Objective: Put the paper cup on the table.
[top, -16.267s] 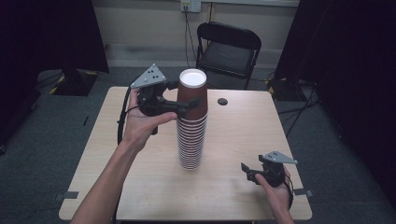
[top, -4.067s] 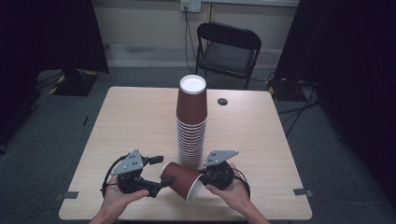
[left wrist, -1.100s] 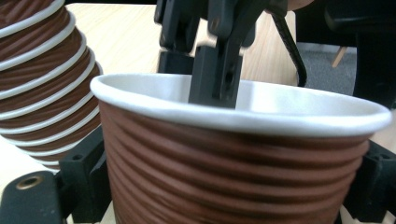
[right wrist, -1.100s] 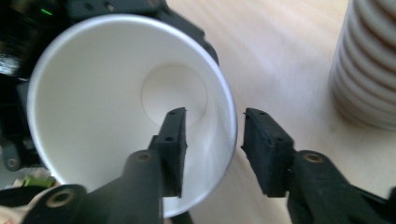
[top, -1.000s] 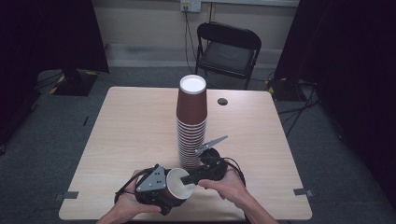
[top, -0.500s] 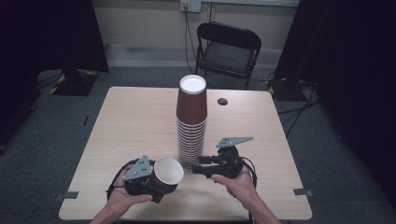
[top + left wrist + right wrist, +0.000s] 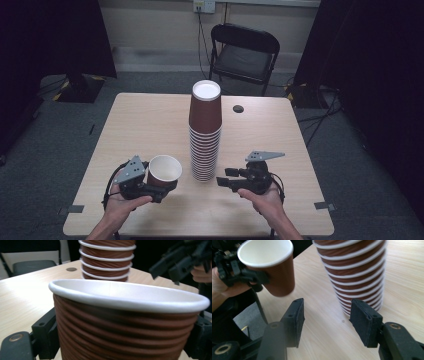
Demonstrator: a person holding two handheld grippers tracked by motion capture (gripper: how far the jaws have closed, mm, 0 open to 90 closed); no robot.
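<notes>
A tall stack of brown ribbed paper cups [image 7: 205,135] with white rims stands at the table's middle, the top cup sitting high on the rest. My left gripper [image 7: 161,187] is shut on a single brown cup [image 7: 164,172], held mouth up near the front left, left of the stack. In the left gripper view that single cup [image 7: 125,322] sits between the jaws, with the stack [image 7: 107,262] behind it. My right gripper [image 7: 226,176] stands open at the front right of the stack, holding nothing. Between its spread pads [image 7: 293,320] I see bare table, the stack [image 7: 354,272] and the held cup [image 7: 272,267].
The light wooden table [image 7: 140,125] has a small round dark hole [image 7: 238,108] at the back right. A black folding chair [image 7: 242,52] stands behind the table. Dark curtains hang at both sides over grey carpet.
One second ago both grippers were at the single cup. The right gripper has let go and drawn back to the right; the left one has turned the cup mouth up and moved it left.
</notes>
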